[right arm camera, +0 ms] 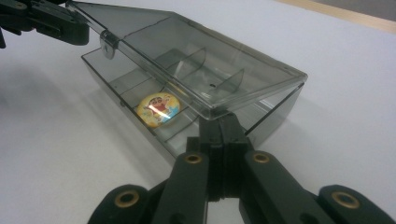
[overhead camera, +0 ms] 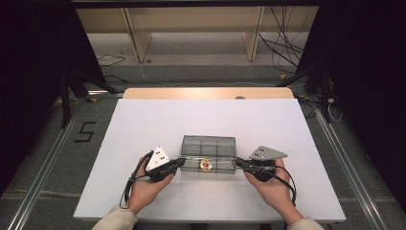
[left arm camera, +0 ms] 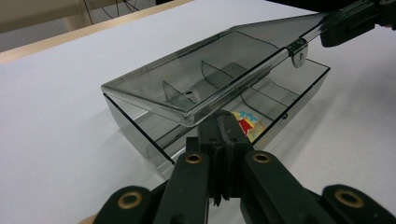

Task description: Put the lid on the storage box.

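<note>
A smoky clear plastic box (overhead camera: 193,168) with divided compartments sits mid-table, its hinged lid (left arm camera: 219,70) raised a little at the front. A round cartoon badge (overhead camera: 206,164) lies in a front compartment, also seen as the badge (right arm camera: 159,108) under the lid (right arm camera: 187,51). My left gripper (overhead camera: 181,163) is shut, its tip (left arm camera: 226,122) right under the lid's left front corner. My right gripper (overhead camera: 238,164) is shut too, its tip (right arm camera: 224,123) under the right front corner. Each view shows the other gripper at the far end of the lid's front edge: the right one (left arm camera: 329,28), the left one (right arm camera: 79,28).
The box rests on a white sheet (overhead camera: 143,129) covering a wooden table (overhead camera: 206,93). A small latch tab (left arm camera: 297,51) hangs from the lid's front edge. Wooden shelving legs and loose cables (overhead camera: 282,48) stand on the floor beyond the table.
</note>
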